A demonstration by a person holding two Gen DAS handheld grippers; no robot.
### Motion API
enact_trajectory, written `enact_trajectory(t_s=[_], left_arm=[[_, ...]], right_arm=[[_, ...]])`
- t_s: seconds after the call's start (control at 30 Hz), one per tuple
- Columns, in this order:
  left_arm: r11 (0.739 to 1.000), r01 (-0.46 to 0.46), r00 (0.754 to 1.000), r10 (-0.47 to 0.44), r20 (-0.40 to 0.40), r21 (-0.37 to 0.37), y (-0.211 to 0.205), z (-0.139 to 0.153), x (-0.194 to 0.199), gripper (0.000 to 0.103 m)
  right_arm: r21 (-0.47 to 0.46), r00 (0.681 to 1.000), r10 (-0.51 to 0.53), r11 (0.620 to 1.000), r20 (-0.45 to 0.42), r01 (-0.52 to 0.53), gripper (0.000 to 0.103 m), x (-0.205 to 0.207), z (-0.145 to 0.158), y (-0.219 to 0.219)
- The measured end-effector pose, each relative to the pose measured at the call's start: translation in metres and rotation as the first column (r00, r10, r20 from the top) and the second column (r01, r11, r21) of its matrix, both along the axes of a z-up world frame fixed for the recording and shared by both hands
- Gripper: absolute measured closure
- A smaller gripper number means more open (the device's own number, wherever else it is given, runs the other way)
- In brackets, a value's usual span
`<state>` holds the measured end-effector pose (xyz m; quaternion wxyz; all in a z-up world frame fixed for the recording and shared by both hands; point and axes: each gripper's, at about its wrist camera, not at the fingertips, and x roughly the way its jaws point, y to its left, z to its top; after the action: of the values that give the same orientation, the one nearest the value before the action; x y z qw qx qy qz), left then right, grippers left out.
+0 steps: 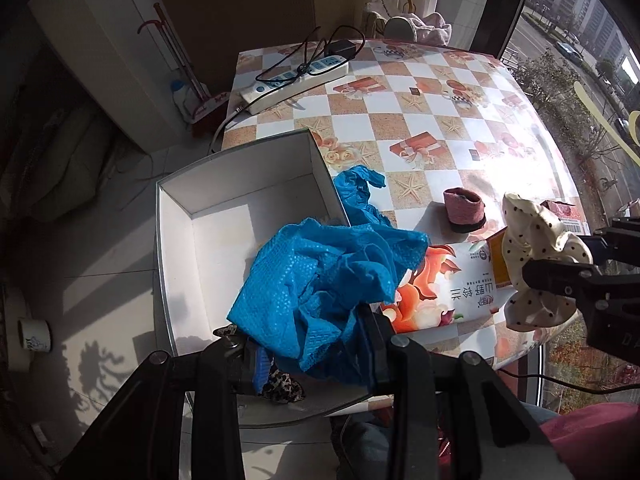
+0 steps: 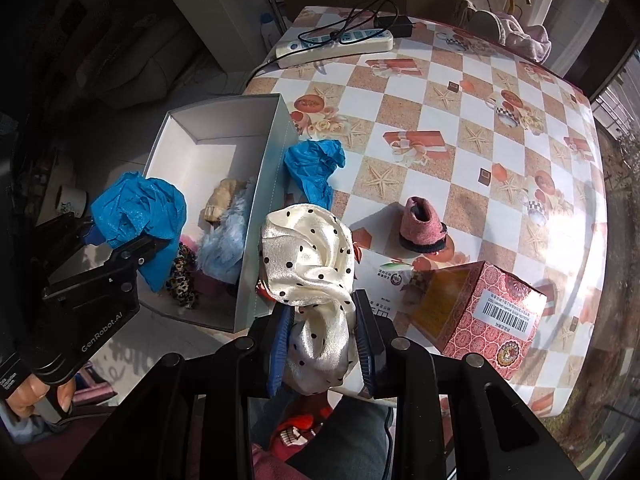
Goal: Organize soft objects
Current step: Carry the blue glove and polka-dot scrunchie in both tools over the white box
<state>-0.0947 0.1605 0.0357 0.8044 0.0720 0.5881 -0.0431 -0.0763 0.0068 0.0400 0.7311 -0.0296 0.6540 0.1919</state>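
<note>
My left gripper (image 1: 308, 344) is shut on a crumpled blue cloth (image 1: 328, 276) and holds it above the near end of the white open box (image 1: 240, 200); it also shows in the right wrist view (image 2: 140, 212). My right gripper (image 2: 324, 344) is shut on a cream polka-dot scrunchie (image 2: 312, 256), held just right of the box wall (image 2: 264, 216). Inside the box lie a light blue fluffy item (image 2: 224, 244), a beige item (image 2: 222, 198) and a leopard-print scrunchie (image 2: 182, 276). A second blue cloth (image 2: 316, 168) and a pink knitted sock (image 2: 420, 224) lie on the table.
The checked tablecloth table (image 2: 460, 120) carries a white power strip (image 2: 336, 46) with black cables at the far end, a red patterned carton (image 2: 480, 308) and a flowered tissue pack (image 1: 448, 288) near the front edge. The box overhangs the table's left side above the floor.
</note>
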Motion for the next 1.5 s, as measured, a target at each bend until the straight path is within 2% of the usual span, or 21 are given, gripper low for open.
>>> enact_trajectory(t_s=[0.87, 1.5], left_arm=[[0.990, -0.142, 0.989, 0.141, -0.036, -0.021, 0.048, -0.012, -0.004, 0.065], [0.983, -0.183, 0.982, 0.182, -0.047, -0.027, 0.065, -0.017, -0.001, 0.065]], right_arm=[[-0.023, 0.989, 0.143, 0.989, -0.029, -0.144, 0.071, 0.009, -0.011, 0.050], [-0.026, 0.979, 0.203, 0.979, -0.036, -0.204, 0.071, 0.016, -0.012, 0.074]])
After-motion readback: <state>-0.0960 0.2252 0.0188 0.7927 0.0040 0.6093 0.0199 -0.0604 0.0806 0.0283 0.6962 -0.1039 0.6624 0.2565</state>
